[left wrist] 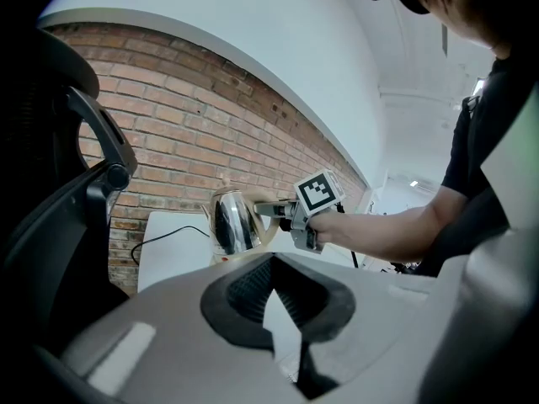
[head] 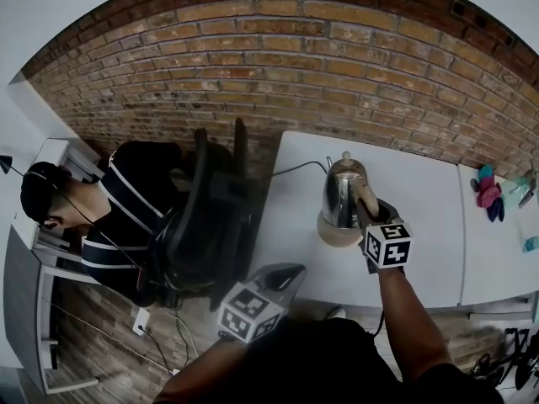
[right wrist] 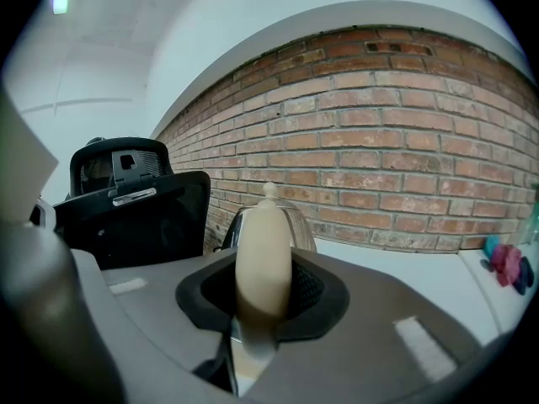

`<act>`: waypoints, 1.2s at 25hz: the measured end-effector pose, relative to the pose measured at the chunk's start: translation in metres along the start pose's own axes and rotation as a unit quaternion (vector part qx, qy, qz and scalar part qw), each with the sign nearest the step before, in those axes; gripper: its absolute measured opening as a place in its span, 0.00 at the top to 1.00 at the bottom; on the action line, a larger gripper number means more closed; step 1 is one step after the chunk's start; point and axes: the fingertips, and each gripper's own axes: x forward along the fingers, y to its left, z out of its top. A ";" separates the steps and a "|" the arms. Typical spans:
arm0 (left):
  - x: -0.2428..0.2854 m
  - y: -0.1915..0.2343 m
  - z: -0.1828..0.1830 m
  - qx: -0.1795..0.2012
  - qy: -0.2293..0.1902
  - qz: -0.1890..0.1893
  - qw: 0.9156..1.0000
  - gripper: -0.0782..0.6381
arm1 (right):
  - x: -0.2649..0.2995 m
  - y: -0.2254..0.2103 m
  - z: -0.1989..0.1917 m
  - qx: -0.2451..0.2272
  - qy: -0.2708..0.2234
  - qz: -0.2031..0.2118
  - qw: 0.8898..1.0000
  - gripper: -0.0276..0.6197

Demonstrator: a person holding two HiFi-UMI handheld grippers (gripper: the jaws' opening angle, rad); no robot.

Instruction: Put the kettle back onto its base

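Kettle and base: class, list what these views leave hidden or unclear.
Head view: the kettle covers its join with the base; seated or hovering, unclear.
Left gripper view: the left claw's body hides most of the base.
Right gripper view: the handle in the right claw blocks the base.
Head view: pink and blue things at far right, too small to name.

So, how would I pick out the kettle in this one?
Find the white table against the brick wall. Near its middle is the kettle, at a round cream base. It is the only shiny metal thing there, with a cream handle clamped in the right gripper.
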 end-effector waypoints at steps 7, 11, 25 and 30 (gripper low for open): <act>0.000 -0.005 0.000 0.001 0.000 -0.004 1.000 0.89 | -0.005 -0.001 -0.008 0.001 0.008 -0.001 1.000 0.79; -0.001 -0.007 -0.001 0.003 0.000 -0.007 1.000 0.89 | -0.009 0.004 -0.013 -0.011 0.015 -0.004 1.000 0.79; -0.002 -0.011 -0.002 0.007 0.003 -0.014 1.000 0.89 | -0.022 0.005 -0.037 -0.011 0.037 -0.010 0.999 0.79; -0.001 -0.012 -0.003 0.009 0.003 -0.017 1.000 0.89 | -0.026 0.005 -0.046 -0.010 0.041 -0.010 0.999 0.80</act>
